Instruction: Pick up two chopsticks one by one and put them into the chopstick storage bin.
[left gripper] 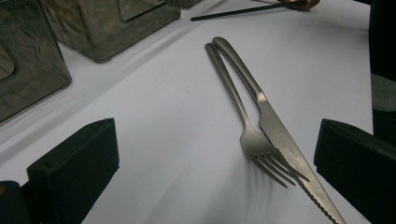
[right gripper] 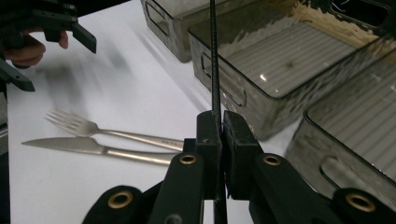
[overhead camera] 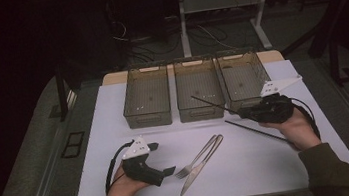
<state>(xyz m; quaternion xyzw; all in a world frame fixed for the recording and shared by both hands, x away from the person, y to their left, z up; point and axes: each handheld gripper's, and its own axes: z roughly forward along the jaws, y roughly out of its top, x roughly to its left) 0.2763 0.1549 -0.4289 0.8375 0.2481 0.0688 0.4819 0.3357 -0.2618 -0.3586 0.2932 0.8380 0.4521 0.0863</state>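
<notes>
Black chopstick [right gripper: 215, 60] sits clamped in your right gripper [right gripper: 218, 126], lifted over the middle bin [overhead camera: 199, 95] (tip first, please); ease it lengthwise, left gripper [overhead camera: 162, 158] gaping idle near the fork [overhead camera: 197, 158].

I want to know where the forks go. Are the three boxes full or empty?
Empty, as far as shown. The three boxes show bare ribbed floors, while the fork and knife lie on the table.

No legible text, label, brand, number or sign appears on any surface. The fork [right gripper: 112, 132] left of the right claw [right gripper: 219, 122] carries a faint stamped mark on its handle; the mark is too small to read.
</notes>
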